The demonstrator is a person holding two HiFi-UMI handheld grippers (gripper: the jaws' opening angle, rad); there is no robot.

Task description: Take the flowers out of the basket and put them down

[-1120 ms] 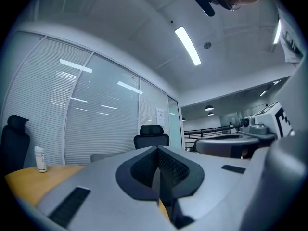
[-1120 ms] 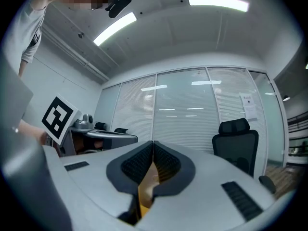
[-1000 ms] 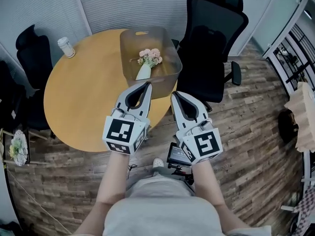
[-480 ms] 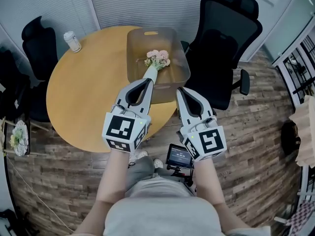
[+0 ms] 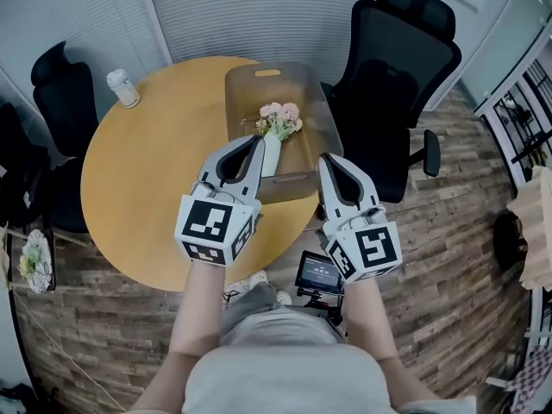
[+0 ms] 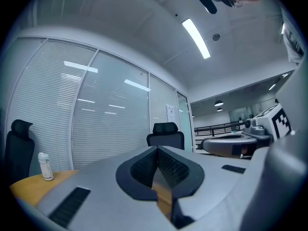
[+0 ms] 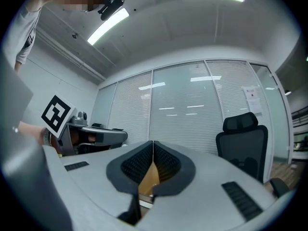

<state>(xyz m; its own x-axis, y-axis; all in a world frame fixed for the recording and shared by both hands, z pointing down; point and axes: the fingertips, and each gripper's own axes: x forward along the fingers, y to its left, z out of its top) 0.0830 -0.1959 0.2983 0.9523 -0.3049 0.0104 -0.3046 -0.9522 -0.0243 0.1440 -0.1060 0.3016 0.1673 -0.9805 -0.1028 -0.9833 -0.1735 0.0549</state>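
A small bunch of pink flowers [image 5: 280, 119] in a white wrap lies inside the translucent brown basket [image 5: 293, 184] on the round wooden table [image 5: 147, 179]. In the head view my left gripper [image 5: 256, 141] is shut and empty. Its tip hangs over the basket's near part, just left of the wrap. My right gripper [image 5: 328, 159] is also shut and empty, at the basket's near right corner. In the left gripper view [image 6: 156, 149] and the right gripper view [image 7: 153, 142] the pads meet with nothing between them. Neither of those two views shows the flowers.
A white bottle [image 5: 123, 87] stands at the table's far left edge. Black office chairs stand to the right [image 5: 401, 84] and left [image 5: 60, 93] of the table. A small device with a screen [image 5: 319, 274] sits on the wooden floor by the person's feet.
Both grippers have moved forward toward the basket, from short of its near wall to over it. The jaws stayed shut.
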